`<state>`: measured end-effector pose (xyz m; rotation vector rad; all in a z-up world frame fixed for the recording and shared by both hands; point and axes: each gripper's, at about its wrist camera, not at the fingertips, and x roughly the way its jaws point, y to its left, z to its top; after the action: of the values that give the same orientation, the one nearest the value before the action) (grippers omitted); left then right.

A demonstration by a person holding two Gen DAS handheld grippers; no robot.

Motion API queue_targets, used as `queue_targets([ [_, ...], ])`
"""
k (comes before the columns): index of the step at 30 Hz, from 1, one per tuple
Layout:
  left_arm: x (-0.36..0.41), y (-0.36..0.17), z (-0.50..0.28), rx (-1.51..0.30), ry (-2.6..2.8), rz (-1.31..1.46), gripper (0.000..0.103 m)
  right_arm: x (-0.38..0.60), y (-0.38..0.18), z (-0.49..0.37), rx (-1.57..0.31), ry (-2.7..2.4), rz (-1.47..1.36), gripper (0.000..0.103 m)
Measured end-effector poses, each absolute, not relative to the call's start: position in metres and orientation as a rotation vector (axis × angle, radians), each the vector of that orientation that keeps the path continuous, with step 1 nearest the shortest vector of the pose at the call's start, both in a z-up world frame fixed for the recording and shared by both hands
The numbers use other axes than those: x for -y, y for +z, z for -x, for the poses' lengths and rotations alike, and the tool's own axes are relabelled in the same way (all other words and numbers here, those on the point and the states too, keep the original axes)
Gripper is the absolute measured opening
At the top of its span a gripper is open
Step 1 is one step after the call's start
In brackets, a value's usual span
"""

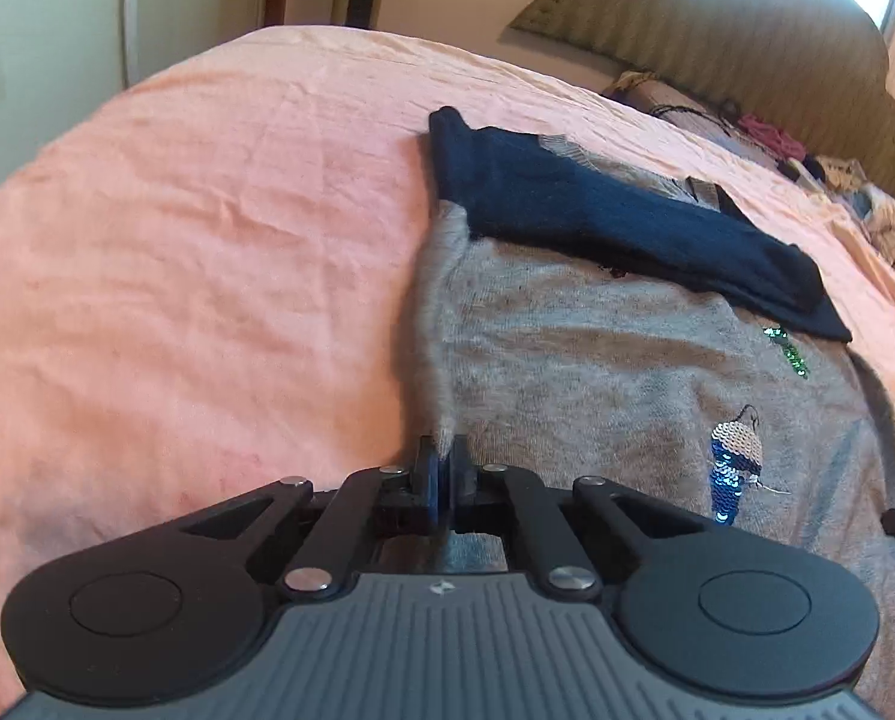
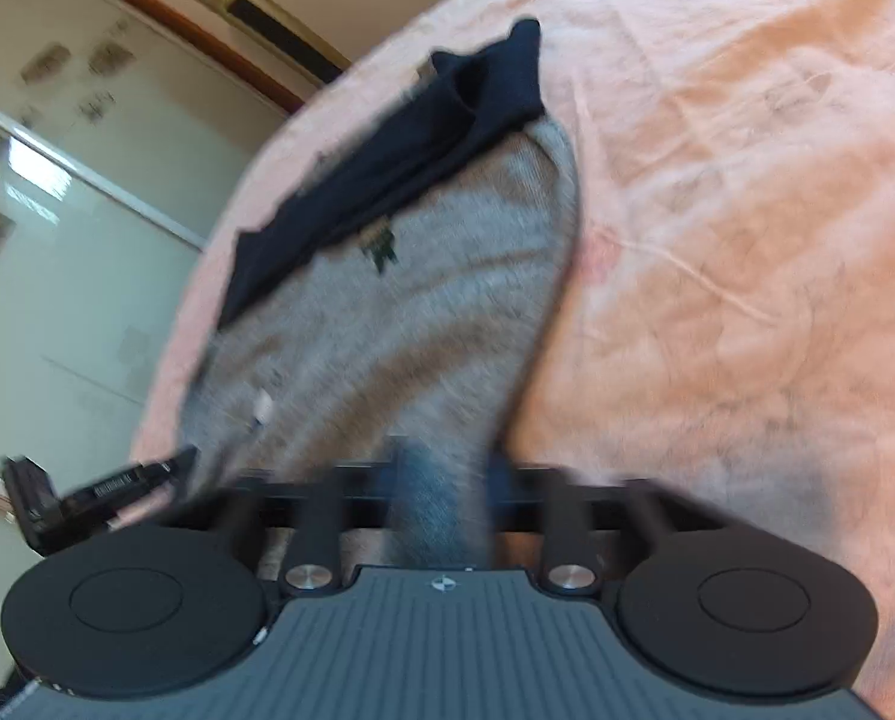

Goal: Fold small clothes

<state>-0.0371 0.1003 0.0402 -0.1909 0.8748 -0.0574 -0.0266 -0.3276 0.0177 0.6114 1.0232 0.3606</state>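
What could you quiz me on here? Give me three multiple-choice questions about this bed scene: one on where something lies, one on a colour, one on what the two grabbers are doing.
1. Where does the dark sleeve lie?
A. Folded across the grey sweater
B. Hanging off the bed
C. Under the sheet

2. What colour is the bedsheet?
A. White
B. Peach-pink
C. Green

3. What is the left gripper doing?
A. Standing wide open
B. Shut on nothing
C. Shut on the sweater's edge

Answers:
1 A, the navy sleeve runs slantwise over the sweater's upper part.
2 B, peach-pink cloth surrounds the sweater.
3 C, grey knit is pinched between its closed fingers; the right gripper likewise clamps the hem.
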Motion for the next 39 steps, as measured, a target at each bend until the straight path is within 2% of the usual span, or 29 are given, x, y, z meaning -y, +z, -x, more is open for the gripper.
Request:
queue_targets([
  [4,-0.114,0.063,0.045,-0.827,-0.049,0.142,0.002,0.341,0.039,0.035,-0.988,0.326,-0.496,0.008],
  [6,-0.121,0.053,0.044,-0.868,-0.037,0.142,0.002,0.362,0.045,0.041,-0.972,0.267,-0.475,0.008],
  [9,-0.123,0.040,0.055,-0.879,-0.043,0.181,0.003,0.376,0.028,0.045,-1.005,0.263,-0.560,0.008],
  [10,-0.126,0.041,0.061,-0.896,-0.067,0.227,0.006,0.376,0.026,0.049,-0.999,0.267,-0.595,0.010],
  [12,-0.136,0.040,0.078,-0.942,-0.129,0.364,0.022,0.374,0.024,0.061,-1.008,0.305,-0.682,0.032],
  [13,-0.141,0.038,0.090,-0.950,-0.160,0.429,0.042,0.373,0.025,0.073,-0.992,0.344,-0.725,0.053],
  [14,-0.143,0.036,0.103,-0.947,-0.190,0.489,0.055,0.372,0.025,0.083,-0.985,0.374,-0.757,0.059],
  [15,-0.142,0.035,0.114,-0.945,-0.196,0.519,0.057,0.368,0.022,0.090,-1.000,0.399,-0.792,0.059],
  [16,-0.138,0.034,0.121,-0.945,-0.192,0.518,0.057,0.361,0.019,0.097,-1.028,0.426,-0.817,0.059],
  [17,-0.132,0.035,0.127,-0.942,-0.179,0.490,0.051,0.353,0.017,0.104,-1.043,0.449,-0.816,0.057],
  [18,-0.124,0.036,0.130,-0.939,-0.158,0.446,0.039,0.344,0.018,0.111,-1.045,0.464,-0.800,0.056],
  [19,-0.118,0.034,0.130,-0.955,-0.133,0.399,0.003,0.337,0.018,0.114,-1.053,0.475,-0.785,0.045],
  [20,-0.117,0.033,0.130,-0.963,-0.125,0.388,0.003,0.328,0.018,0.115,-1.079,0.486,-0.760,0.017],
  [21,-0.120,0.035,0.130,-0.963,-0.119,0.389,0.003,0.322,0.016,0.115,-1.109,0.488,-0.722,0.012],
  [26,-0.141,0.049,0.140,-0.952,-0.086,0.304,0.002,0.342,0.037,0.129,-1.088,0.422,-0.558,0.009],
  [30,-0.144,0.037,0.155,-0.975,-0.100,0.374,0.005,0.377,0.031,0.139,-1.103,0.378,-0.644,0.009],
  [31,-0.146,0.036,0.160,-0.997,-0.149,0.451,0.009,0.373,0.031,0.142,-1.105,0.386,-0.659,0.018],
  [32,-0.147,0.034,0.166,-1.018,-0.202,0.531,0.021,0.370,0.032,0.147,-1.101,0.412,-0.677,0.035],
  [33,-0.146,0.029,0.175,-1.036,-0.243,0.611,0.032,0.367,0.032,0.152,-1.090,0.452,-0.700,0.047],
  [34,-0.143,0.027,0.183,-1.026,-0.274,0.655,0.051,0.364,0.034,0.158,-1.079,0.483,-0.722,0.066],
  [35,-0.138,0.027,0.191,-1.012,-0.289,0.662,0.057,0.359,0.035,0.163,-1.075,0.508,-0.733,0.074],
  [36,-0.130,0.028,0.195,-1.007,-0.286,0.633,0.056,0.354,0.035,0.167,-1.082,0.521,-0.730,0.074],
  [37,-0.121,0.032,0.198,-0.999,-0.262,0.578,0.044,0.350,0.033,0.169,-1.090,0.523,-0.720,0.068],
  [38,-0.116,0.033,0.197,-1.008,-0.233,0.534,0.001,0.345,0.032,0.170,-1.095,0.516,-0.709,0.043],
  [39,-0.116,0.031,0.194,-1.036,-0.214,0.518,0.004,0.342,0.029,0.168,-1.120,0.509,-0.701,0.020],
])
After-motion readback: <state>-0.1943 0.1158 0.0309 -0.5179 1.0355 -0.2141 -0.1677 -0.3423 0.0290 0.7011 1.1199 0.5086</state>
